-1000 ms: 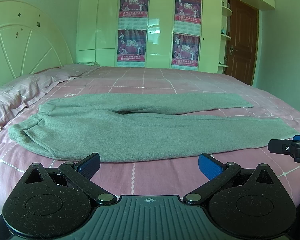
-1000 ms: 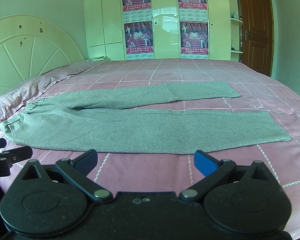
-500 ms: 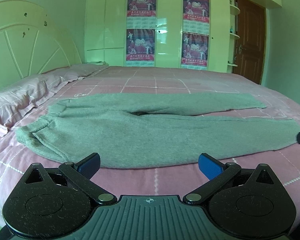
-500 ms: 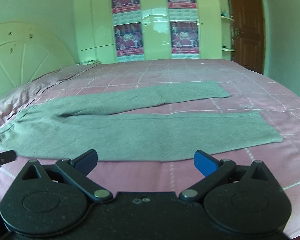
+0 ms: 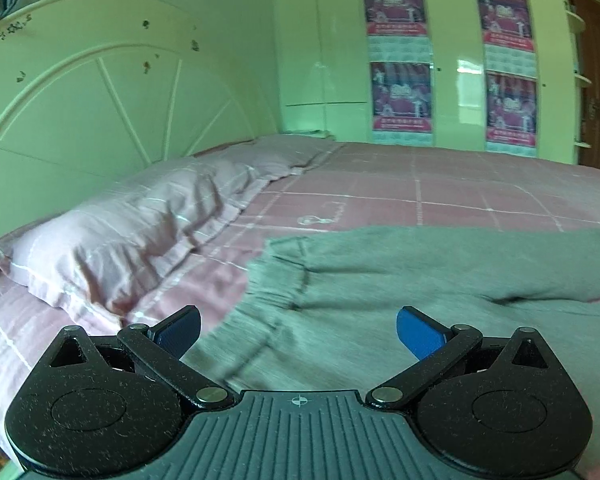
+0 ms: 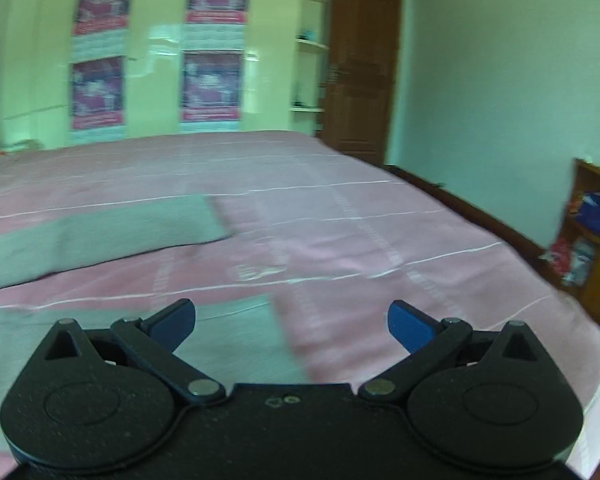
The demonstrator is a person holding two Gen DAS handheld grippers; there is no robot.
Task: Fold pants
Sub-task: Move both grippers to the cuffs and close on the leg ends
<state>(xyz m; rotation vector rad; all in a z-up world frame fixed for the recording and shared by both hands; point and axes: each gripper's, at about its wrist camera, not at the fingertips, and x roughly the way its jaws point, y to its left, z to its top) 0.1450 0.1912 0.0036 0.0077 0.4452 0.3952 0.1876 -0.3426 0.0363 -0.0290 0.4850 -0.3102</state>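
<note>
Pants (image 5: 440, 304), grey, lie flat on the pink bed (image 5: 440, 192); left gripper (image 5: 298, 334) gapes wide over the waistband, right gripper (image 6: 290, 326) spread above the near leg's cuff.

The pants (image 5: 440, 280) are lying flat on the bed (image 5: 420, 188), waistband end toward the pillow (image 5: 120, 240), which is resting to their left against the headboard (image 5: 100, 100). The left gripper (image 5: 298, 330) is hovering just before the waistband, jaws spread wide. In the right wrist view, the right gripper (image 6: 290, 320) is hovering over the near leg's hem (image 6: 240, 340) (the far leg is lying behind it, apart). The wardrobe (image 6: 148, 52) is standing behind the bed, the door (image 6: 360, 64) to its right.
</note>
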